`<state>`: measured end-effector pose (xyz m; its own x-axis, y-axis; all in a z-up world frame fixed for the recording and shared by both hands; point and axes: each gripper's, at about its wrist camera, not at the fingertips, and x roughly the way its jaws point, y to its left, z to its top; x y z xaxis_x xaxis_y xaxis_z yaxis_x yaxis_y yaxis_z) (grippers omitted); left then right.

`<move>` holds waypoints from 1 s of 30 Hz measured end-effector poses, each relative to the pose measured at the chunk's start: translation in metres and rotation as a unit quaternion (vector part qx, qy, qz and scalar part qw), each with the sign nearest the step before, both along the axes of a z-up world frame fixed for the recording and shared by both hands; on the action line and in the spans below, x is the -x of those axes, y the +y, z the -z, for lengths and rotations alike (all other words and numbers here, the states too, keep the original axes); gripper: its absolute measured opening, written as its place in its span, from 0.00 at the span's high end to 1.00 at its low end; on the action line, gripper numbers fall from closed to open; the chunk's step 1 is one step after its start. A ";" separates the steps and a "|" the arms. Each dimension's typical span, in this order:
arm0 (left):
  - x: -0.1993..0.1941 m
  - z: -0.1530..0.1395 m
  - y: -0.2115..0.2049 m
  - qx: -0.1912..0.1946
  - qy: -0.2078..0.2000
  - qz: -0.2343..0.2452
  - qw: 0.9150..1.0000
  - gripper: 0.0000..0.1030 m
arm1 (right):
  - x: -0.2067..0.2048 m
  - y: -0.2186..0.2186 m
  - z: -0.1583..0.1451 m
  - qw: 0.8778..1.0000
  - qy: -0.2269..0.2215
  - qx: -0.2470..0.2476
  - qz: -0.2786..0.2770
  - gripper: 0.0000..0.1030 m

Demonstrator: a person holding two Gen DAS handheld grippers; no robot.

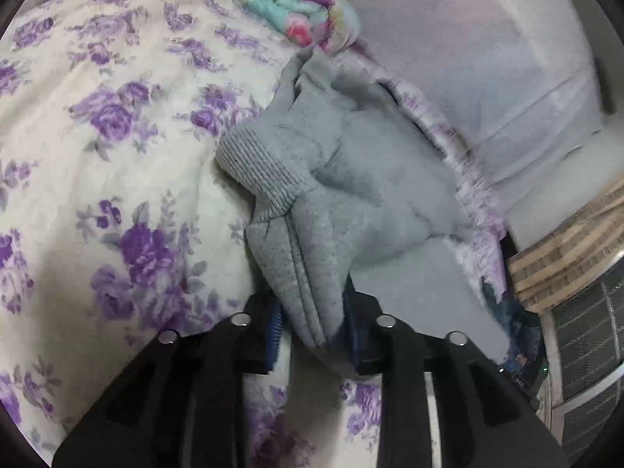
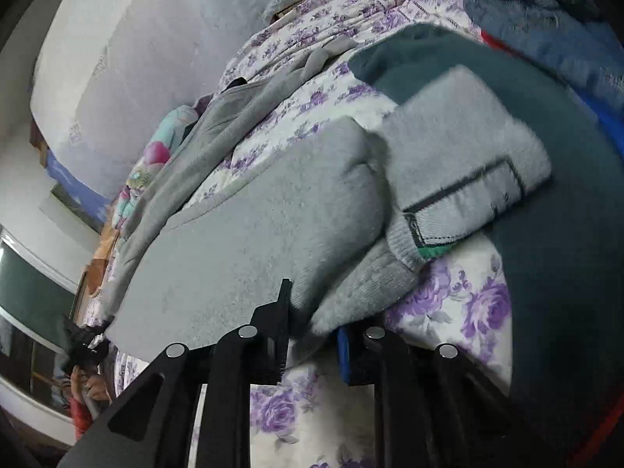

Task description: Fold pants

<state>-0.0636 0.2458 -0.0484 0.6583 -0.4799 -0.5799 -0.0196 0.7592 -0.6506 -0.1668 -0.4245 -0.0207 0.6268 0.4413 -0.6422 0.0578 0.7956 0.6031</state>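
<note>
Clearly, the grey pants (image 1: 323, 179) are held by both tools above a bedspread (image 1: 117, 124) printed with purple roses. Seen from the left wrist, the left gripper (image 1: 312, 323) is closed on a seamed fold of the grey fabric, which is pinched between the two blue-padded fingers at the lower centre of the frame. From there the cloth is drawn upward through the middle of the picture, where a ribbed cuff (image 1: 265, 175) is turned toward the left. A folded quilt (image 1: 288, 4) in teal and pink is seen at the upper centre, just beyond the far end of the pants, and a pale wall fills the upper right.

Seen from the right wrist, the right gripper (image 2: 312, 335) is clamped on a bunched edge of the pants (image 2: 249, 241) at the lower centre. The grey cloth is spread from there toward the left and upper centre, lying over the floral bedspread (image 2: 460, 304). A rectangular patch (image 2: 468, 199) outlined in dark stitching is shown on the fabric at right of centre. A dark teal garment (image 2: 565, 214) is lying along the right side, touching the pants.
</note>
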 end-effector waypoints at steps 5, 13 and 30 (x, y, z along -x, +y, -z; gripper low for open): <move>0.041 -0.035 0.027 -0.050 -0.029 -0.067 0.996 0.21 | 0.023 -0.033 -0.035 0.997 0.009 0.068 0.039 0.61; 0.002 -0.069 0.064 -0.049 -0.043 -0.140 0.988 0.12 | -0.037 -0.053 -0.085 0.993 -0.072 -0.017 0.090 0.42; -0.166 -0.034 -0.043 -0.162 -0.014 -0.058 0.985 0.04 | -0.306 0.031 -0.017 0.997 0.009 0.007 0.073 0.92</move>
